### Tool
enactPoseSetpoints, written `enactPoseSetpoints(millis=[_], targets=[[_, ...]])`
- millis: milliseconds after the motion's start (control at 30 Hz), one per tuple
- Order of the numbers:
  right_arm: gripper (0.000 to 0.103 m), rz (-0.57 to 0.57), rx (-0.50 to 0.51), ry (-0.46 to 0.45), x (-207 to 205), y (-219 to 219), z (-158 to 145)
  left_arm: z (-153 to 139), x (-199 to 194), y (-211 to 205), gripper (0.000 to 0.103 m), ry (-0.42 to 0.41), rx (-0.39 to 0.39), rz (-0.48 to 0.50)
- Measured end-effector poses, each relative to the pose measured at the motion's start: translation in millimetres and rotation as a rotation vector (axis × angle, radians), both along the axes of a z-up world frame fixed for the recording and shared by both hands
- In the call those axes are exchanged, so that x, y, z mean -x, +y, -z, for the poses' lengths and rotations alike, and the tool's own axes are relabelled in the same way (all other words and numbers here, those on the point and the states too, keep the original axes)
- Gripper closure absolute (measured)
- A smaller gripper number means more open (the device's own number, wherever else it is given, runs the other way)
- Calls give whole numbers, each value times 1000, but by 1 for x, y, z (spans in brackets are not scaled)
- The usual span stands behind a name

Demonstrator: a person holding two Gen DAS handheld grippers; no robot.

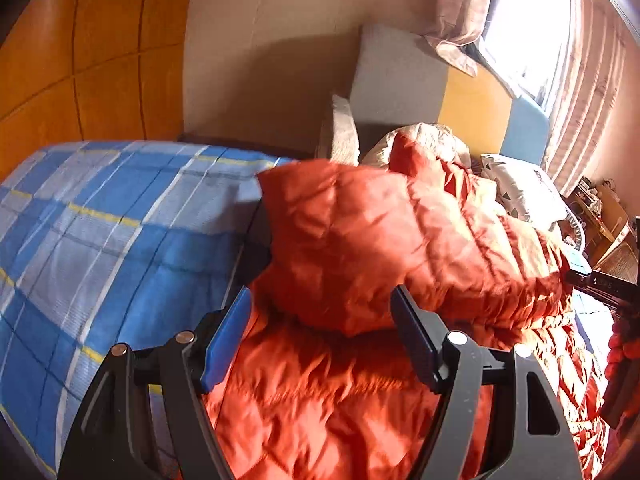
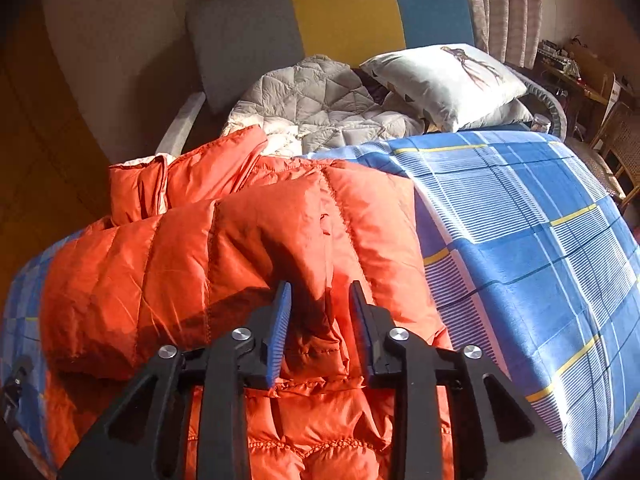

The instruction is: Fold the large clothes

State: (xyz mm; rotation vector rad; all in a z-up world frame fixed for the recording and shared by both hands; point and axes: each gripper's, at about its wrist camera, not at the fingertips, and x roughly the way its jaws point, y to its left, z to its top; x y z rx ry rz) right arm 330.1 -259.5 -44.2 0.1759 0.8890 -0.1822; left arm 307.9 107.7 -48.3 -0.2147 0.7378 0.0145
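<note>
One orange jacket (image 2: 248, 240) on the bed; left claw (image 1: 320, 332) apart, right claw (image 2: 320, 320) clamping its fabric.

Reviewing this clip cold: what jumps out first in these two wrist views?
The bright orange puffer jacket dominates both views, lying partly folded across the blue plaid bedsheet. The right gripper has a bunched fold of the jacket between its fingers, while the left gripper is spread wide open over the jacket. Behind, a white pillow and a grey quilt sit by the grey, yellow and blue headboard.
</note>
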Motion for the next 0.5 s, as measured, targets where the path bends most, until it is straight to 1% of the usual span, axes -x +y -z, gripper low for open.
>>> enactPoseSetpoints(millis=[33,100,200,367,500], targets=[[61,6,23,-17,2,1,-5,-3,-3,-2,32,-8,-2,5],[60,-8,28,-57,4,6,-14,-9,-11,-6,32,-16,-2,17],[60,-50,21,-75,-1,22,-19,-16,-25,-13,32,-28,-17,29],[60,-99,46,-69,-20,52,-12,-17,-51,-24,32,-22,-30,51],[60,-64,67,-50,-37,52,1,-8,-74,-30,32,4,-46,60]])
